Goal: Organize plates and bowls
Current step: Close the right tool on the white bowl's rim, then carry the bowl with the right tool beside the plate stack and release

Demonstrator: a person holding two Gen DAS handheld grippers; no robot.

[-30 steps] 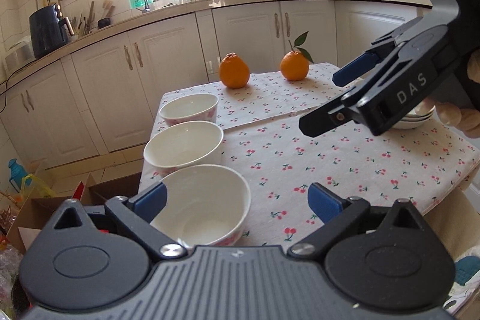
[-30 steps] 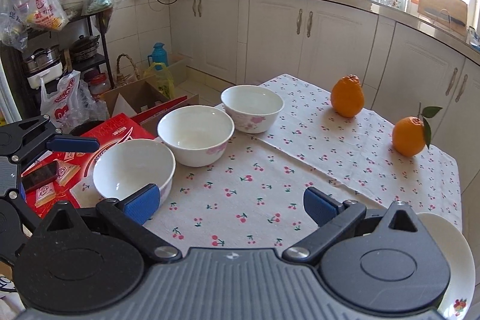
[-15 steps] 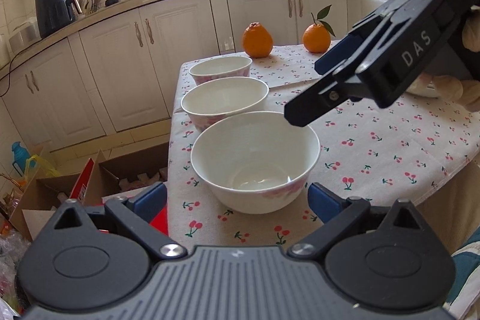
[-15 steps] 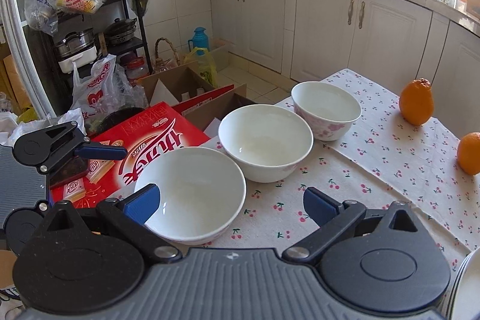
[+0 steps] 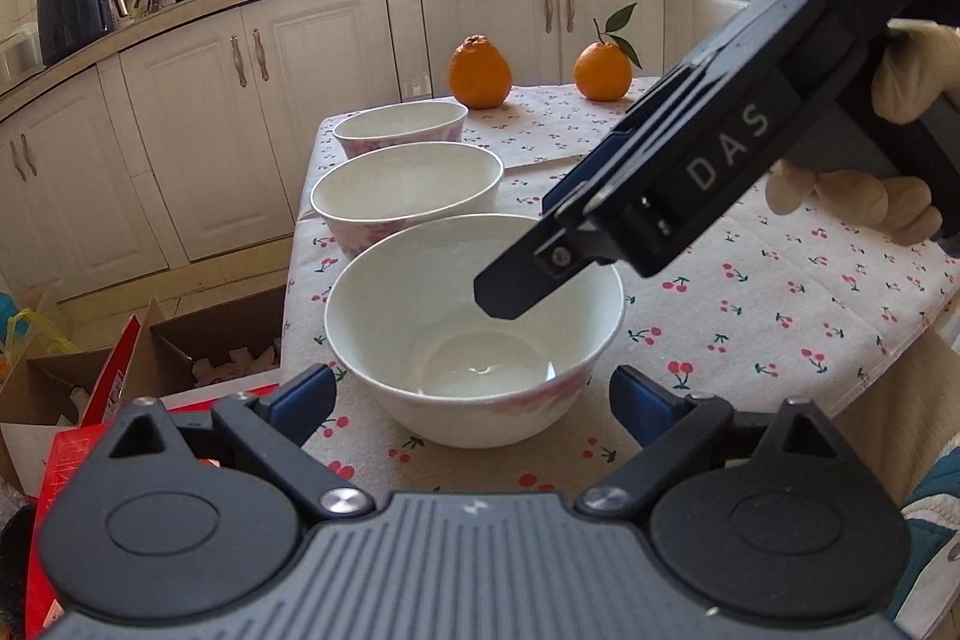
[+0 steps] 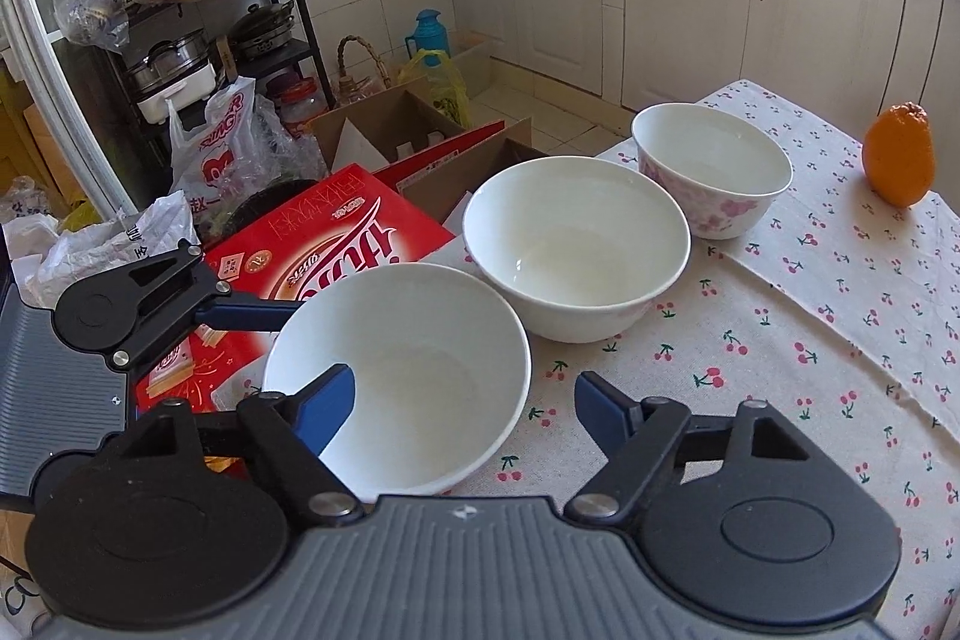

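Three white bowls stand in a row along the table's left edge. The nearest bowl (image 5: pixel 474 328) sits right in front of my open left gripper (image 5: pixel 474 403), between its fingers' line. The middle bowl (image 5: pixel 408 196) and the far, pink-flowered bowl (image 5: pixel 401 129) stand behind it. My right gripper (image 6: pixel 462 409) is open, with its left finger over the inside of the nearest bowl (image 6: pixel 399 370) and its right finger outside the rim. The middle bowl (image 6: pixel 576 250) and far bowl (image 6: pixel 711 169) lie beyond. The right gripper also shows in the left wrist view (image 5: pixel 516 292), reaching over the bowl.
Two oranges (image 5: pixel 480 73) (image 5: pixel 602 71) sit at the table's far end. The cherry-print tablecloth (image 5: pixel 780 292) covers the table. A red box (image 6: pixel 336 238) and open cartons lie on the floor left of the table. Cabinets stand behind.
Both grippers moved closer to the nearest bowl. The right gripper came down so that its tip now hangs over the bowl's inside. The stacked plates left the views.
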